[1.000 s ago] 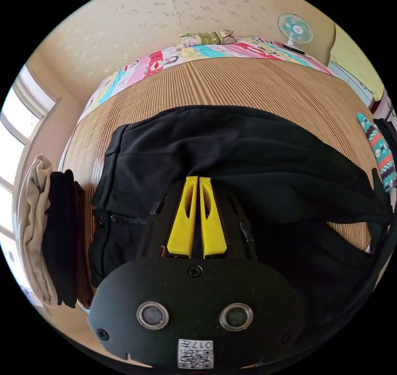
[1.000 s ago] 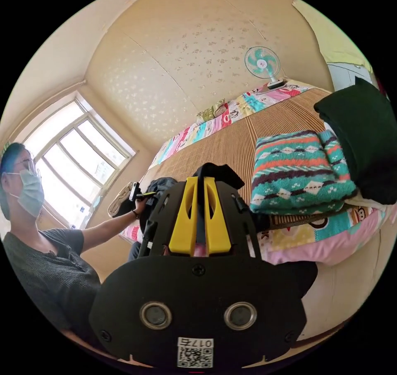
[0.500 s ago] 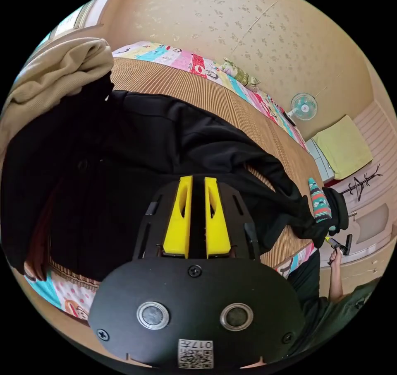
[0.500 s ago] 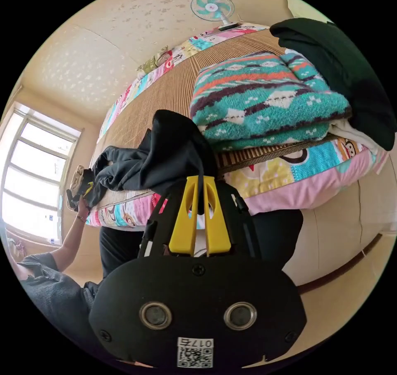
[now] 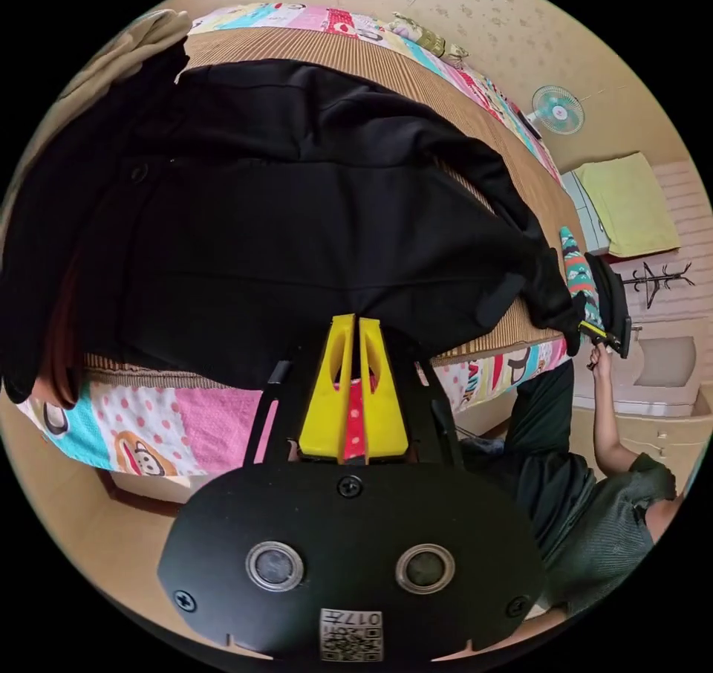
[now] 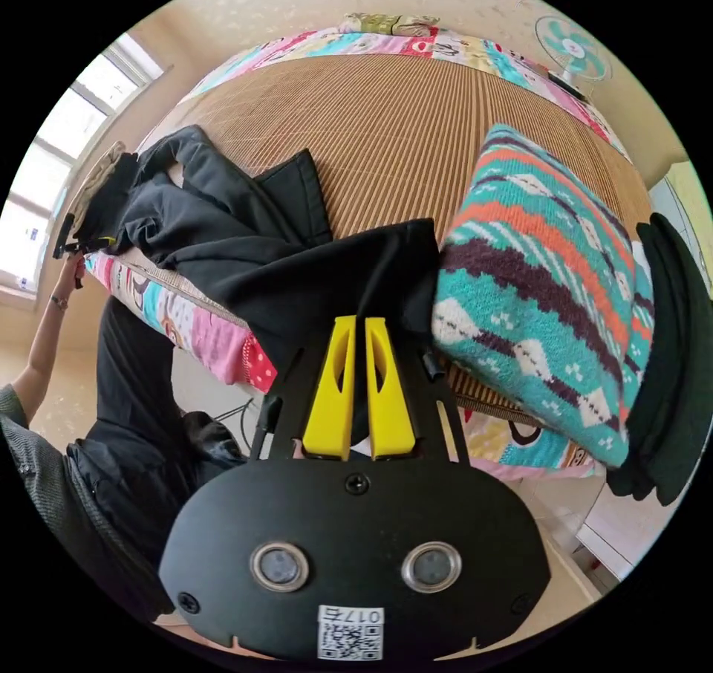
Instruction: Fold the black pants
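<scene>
The black pants (image 5: 297,212) lie lengthwise along the near edge of the bed's woven mat (image 5: 416,79). My left gripper (image 5: 355,324) is shut on the pants' edge near the waist, where the cloth reaches the mat's rim. In the right gripper view, the pants (image 6: 245,257) run from the waist at the far left to a leg end near me. My right gripper (image 6: 355,324) is shut on that leg end. A hand holds the left gripper (image 6: 74,242) at the waist end. The right gripper (image 5: 603,333) shows small at the far leg end.
A folded teal patterned knit (image 6: 542,272) lies right beside the leg end, with a dark folded garment (image 6: 668,361) beyond it. Beige and dark clothes (image 5: 111,41) are piled by the waist end. The person's body (image 5: 594,495) stands along the bed's side. A fan (image 6: 575,49) stands at the far edge.
Both views have swung round. The right gripper has come up from beside the bed to above its edge, still holding the leg end. The pants now lie stretched along the near edge.
</scene>
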{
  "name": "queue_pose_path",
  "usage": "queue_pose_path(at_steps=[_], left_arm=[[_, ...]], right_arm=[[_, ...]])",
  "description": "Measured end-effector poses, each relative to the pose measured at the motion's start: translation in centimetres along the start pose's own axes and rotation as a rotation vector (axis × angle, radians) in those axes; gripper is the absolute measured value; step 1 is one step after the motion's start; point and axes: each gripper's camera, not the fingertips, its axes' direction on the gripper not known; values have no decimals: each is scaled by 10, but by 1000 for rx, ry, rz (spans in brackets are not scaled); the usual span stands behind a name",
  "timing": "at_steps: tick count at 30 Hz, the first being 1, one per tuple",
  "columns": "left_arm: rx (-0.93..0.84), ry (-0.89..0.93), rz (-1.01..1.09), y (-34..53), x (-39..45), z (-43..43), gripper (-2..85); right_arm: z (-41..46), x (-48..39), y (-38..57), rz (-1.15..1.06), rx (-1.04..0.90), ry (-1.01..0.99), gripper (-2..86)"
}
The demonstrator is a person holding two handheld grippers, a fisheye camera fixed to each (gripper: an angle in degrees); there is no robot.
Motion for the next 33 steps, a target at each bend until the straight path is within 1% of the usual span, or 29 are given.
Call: queue_pose_path(at_steps=[1,2,3,4,5,6,7,9,10,11,12,13,15,16,17,18,19,21,23,24,26,27,29,31,33], left_arm=[[-26,-24,18,6,-2,-6,-5],[-30,-25,20,10,-5,-10,-6],[-15,-2,9,21,-13,-16,-7],[13,35,-4,33,-21,-21,-8],[24,34,-16,40,-24,-21,-9],[31,-44,-49,54,-29,-20,-9],[80,-69,-36,71,-29,-21,-10],[185,-46,-56,99,-31,-23,-10],[246,-7,-97,118,-35,-23,-10],[274,19,-119,127,-36,-23,-10],[327,79,-159,147,-40,-21,-10],[374,136,-187,166,-40,-19,-10],[418,203,-210,192,-36,-16,-10],[435,238,-213,207,-30,-15,-10],[443,252,-210,213,-26,-14,-10],[457,278,-203,225,-17,-13,-9],[466,302,-203,233,-9,-10,-9],[471,343,-199,242,6,-4,-9],[467,390,-187,245,20,3,-9],[467,421,-175,246,29,7,-9],[464,458,-155,247,42,10,-9],[460,478,-146,248,48,11,-9],[466,501,-141,253,53,7,-9],[505,498,-153,269,53,-7,-9],[537,490,-173,283,49,-16,-9]], right_arm=[[-35,-2,5,5,124,-13,31],[-78,-1,22,-2,315,-109,29],[-96,1,34,-11,404,-165,28],[-122,3,60,-30,551,-252,26],[-131,4,86,-50,646,-304,25],[-129,5,98,-61,677,-325,24],[-115,9,121,-84,689,-379,24],[-68,28,144,-55,564,-531,23],[-30,46,158,47,443,-652,22],[0,60,176,180,378,-729,20],[9,64,186,234,379,-746,19],[12,65,203,310,420,-734,17],[-10,57,219,351,541,-608,13],[-34,46,221,380,638,-466,15],[-57,32,212,382,709,-328,17],[-67,24,204,365,733,-273,18],[-80,10,178,288,749,-209,22],[-83,-8,120,140,670,-194,32],[-50,-28,25,-36,409,-223,65],[-36,-33,2,-63,334,-230,76],[26,-54,-79,-144,35,-245,90],[43,-60,-94,-161,-44,-246,88],[92,-88,-135,-319,-336,-344,70],[103,-103,-151,-397,-448,-307,48],[87,-110,-165,-460,-470,-292,36]])
